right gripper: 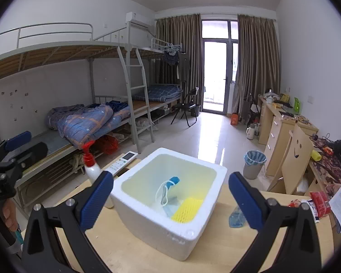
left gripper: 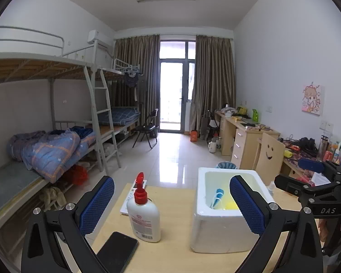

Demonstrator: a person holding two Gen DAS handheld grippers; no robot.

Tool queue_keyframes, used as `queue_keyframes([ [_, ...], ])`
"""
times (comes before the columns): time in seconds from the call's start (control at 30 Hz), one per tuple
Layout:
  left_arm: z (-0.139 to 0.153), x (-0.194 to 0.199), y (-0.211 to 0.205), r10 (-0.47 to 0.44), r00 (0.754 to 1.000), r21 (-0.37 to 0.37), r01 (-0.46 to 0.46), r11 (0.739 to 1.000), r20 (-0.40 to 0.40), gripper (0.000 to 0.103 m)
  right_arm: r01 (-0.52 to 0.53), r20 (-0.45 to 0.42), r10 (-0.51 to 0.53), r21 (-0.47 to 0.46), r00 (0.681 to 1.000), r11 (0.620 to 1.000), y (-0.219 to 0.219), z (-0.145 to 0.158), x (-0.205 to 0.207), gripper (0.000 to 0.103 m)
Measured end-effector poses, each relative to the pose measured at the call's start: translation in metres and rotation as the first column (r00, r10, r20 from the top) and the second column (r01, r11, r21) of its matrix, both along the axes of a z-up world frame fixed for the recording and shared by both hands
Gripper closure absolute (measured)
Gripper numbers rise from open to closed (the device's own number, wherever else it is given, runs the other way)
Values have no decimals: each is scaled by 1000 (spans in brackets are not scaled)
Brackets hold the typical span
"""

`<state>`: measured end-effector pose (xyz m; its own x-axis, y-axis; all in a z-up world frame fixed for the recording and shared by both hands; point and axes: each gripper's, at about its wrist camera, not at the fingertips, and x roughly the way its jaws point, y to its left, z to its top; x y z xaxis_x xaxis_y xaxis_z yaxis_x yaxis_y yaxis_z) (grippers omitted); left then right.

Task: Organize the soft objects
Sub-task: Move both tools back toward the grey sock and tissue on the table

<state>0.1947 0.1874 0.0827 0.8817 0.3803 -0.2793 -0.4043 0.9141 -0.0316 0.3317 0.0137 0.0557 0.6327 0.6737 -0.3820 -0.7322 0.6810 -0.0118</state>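
Note:
A white foam box (left gripper: 218,229) (right gripper: 147,218) stands on the wooden table (left gripper: 170,254) (right gripper: 129,250). Inside it lie a blue face mask with white loops (right gripper: 168,193) (left gripper: 217,197) and a yellow foam net sleeve (right gripper: 188,209) (left gripper: 230,205). My left gripper (left gripper: 171,207) is open and empty, held above the table between the bottle and the box. My right gripper (right gripper: 170,202) is open and empty, its fingers on either side of the box from above. The right gripper also shows at the right edge of the left wrist view (left gripper: 316,182).
A white pump bottle with a red top (left gripper: 143,213) (right gripper: 91,166), a black phone (left gripper: 117,250) and a white remote (right gripper: 121,161) lie left of the box. A crumpled clear plastic bottle (right gripper: 236,216) and red packets (right gripper: 318,204) lie to its right. A bunk bed stands to the left, desks to the right.

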Motion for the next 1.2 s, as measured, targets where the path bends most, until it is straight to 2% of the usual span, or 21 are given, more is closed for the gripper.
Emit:
queue_keyframes([
  [0.43,21,-41,-45,-59,997,38,57,998,42,1,30,74,-33,52,997,998,-56,16,-52,1],
  [0.67,21,-62,-72,-111,992,48,108,993,64,1,50,100,-57,73,993,996,-85,13,-73,1],
  [1.0,-2,-86,-95,-160,984,17,159,987,80,1,85,147,-99,97,984,992,-121,-4,-101,1],
  [1.2,-26,-92,-110,-190,980,2,190,982,53,1,129,143,-143,98,979,987,-134,-22,-107,1],
])
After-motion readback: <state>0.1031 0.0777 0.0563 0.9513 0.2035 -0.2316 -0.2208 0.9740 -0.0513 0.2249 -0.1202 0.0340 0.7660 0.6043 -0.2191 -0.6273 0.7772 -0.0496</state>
